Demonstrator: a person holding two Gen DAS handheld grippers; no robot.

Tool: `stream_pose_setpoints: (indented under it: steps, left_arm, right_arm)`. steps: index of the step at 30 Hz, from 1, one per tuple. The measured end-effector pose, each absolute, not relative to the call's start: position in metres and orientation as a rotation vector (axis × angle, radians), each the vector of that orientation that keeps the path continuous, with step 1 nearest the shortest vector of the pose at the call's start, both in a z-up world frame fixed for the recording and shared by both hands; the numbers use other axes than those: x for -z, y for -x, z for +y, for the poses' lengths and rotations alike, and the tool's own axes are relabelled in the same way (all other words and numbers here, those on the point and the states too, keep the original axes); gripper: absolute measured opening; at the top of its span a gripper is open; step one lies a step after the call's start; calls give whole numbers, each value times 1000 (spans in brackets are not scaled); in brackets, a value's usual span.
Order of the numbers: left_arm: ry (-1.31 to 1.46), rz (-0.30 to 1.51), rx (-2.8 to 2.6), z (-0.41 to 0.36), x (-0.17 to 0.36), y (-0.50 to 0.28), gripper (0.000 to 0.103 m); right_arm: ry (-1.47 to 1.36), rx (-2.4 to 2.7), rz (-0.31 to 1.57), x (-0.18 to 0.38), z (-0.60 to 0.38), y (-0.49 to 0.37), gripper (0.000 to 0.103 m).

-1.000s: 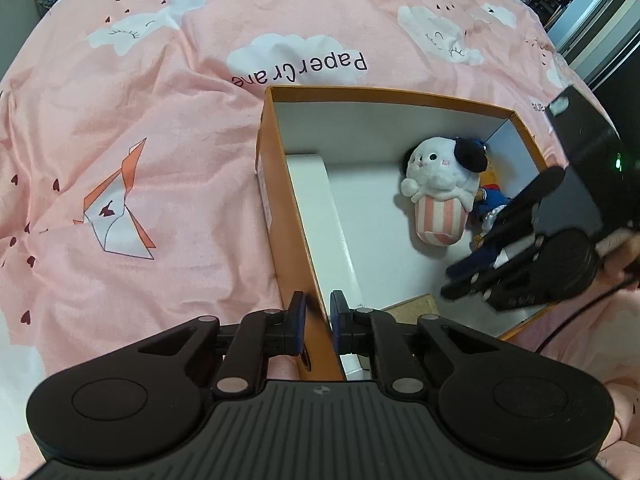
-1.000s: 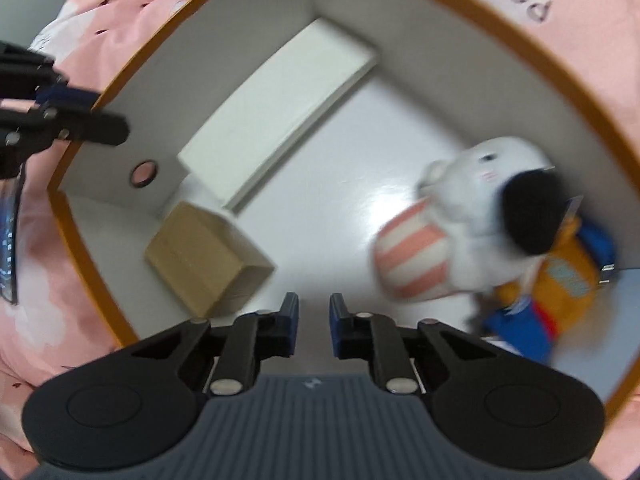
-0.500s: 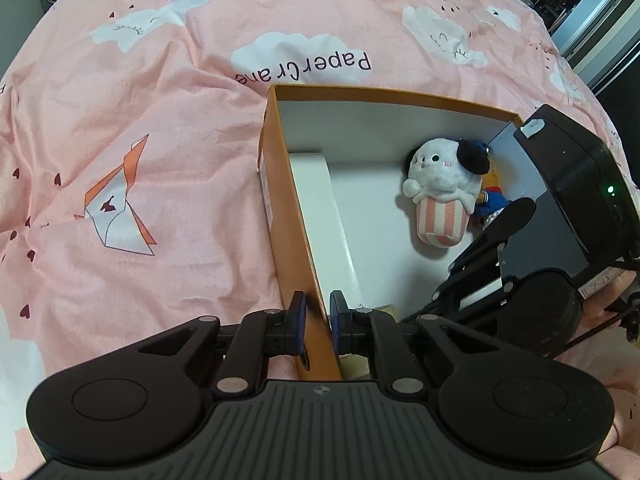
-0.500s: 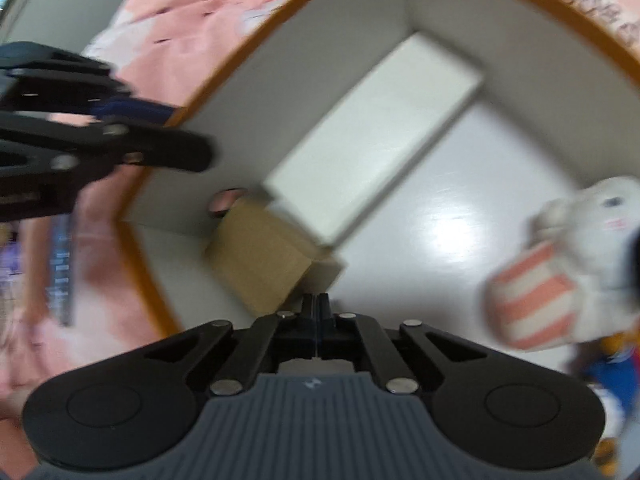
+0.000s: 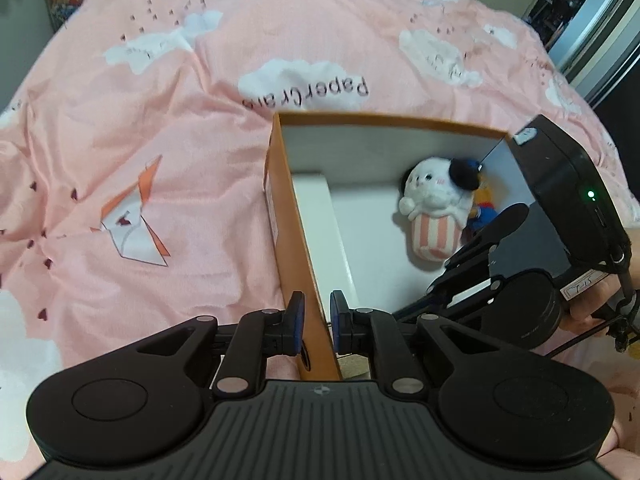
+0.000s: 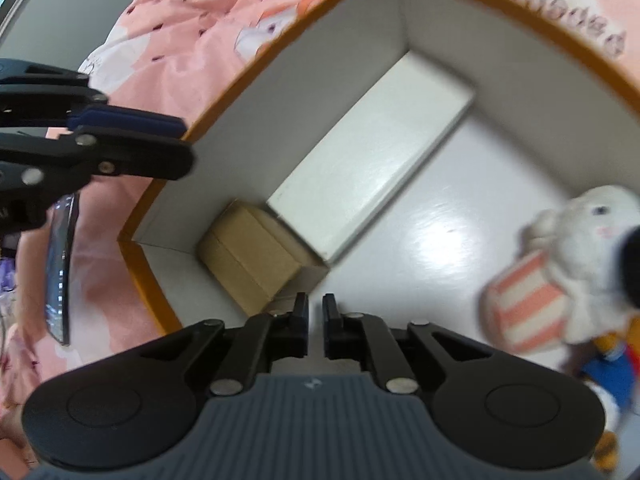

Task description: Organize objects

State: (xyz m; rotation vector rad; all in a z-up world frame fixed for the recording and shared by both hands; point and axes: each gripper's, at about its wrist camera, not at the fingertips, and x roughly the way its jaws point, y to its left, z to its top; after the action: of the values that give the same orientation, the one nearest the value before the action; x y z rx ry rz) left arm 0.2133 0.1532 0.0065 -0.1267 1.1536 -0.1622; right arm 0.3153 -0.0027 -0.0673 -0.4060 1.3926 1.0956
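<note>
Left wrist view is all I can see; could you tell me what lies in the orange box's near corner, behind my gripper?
Observer: A small brown cardboard box sits there, against the end of the white box.
Operator: Thanks; is the right gripper holding anything?
Observer: No, the right gripper, near that brown box, has its fingers nearly together with nothing between them.

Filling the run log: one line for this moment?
left gripper: shut on box wall | right gripper: shut, empty, inside box
</note>
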Motion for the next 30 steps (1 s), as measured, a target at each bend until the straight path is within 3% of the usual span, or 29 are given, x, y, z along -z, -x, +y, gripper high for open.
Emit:
stream_pose_setpoints:
  steps: [1,3,7,11,16,18,26,28,30]
  left_arm:
    - [127,1134,158,153,-13,-209,14]
    - [122,1085,157,150,-25,-200,14]
    - [107,998,172,141,-50,-177,14]
    - [64,942,171,128,-68,-154,19]
    - [73,878,196,113,-75,-119,19]
    - [106,866,214,107,-70,-106,19]
    - [273,947,259,89,-17,-71,19]
    - [336,989,243,88,1,-68,24]
    - [390,1028,234,85,20,-64,40]
  right_arm:
    - [402,-1079,1369,61,-8,-315,11]
    - [372,-1053,1308,46,-22,-315,23]
    - [298,-1022,1172,11,-48,-310,31]
    - [200,-1008,1065,-17,-73,-277,45]
    - [33,-984,955,-33,-105,-240,47]
    - [-44,-935,911,-32,-124,-224,54]
    - [-88,-758,872,-8,-180,-171,61]
    - [-90,-715,900,2,-189,-163,61]
    - [-96,-685,940,15,-194,-157,61]
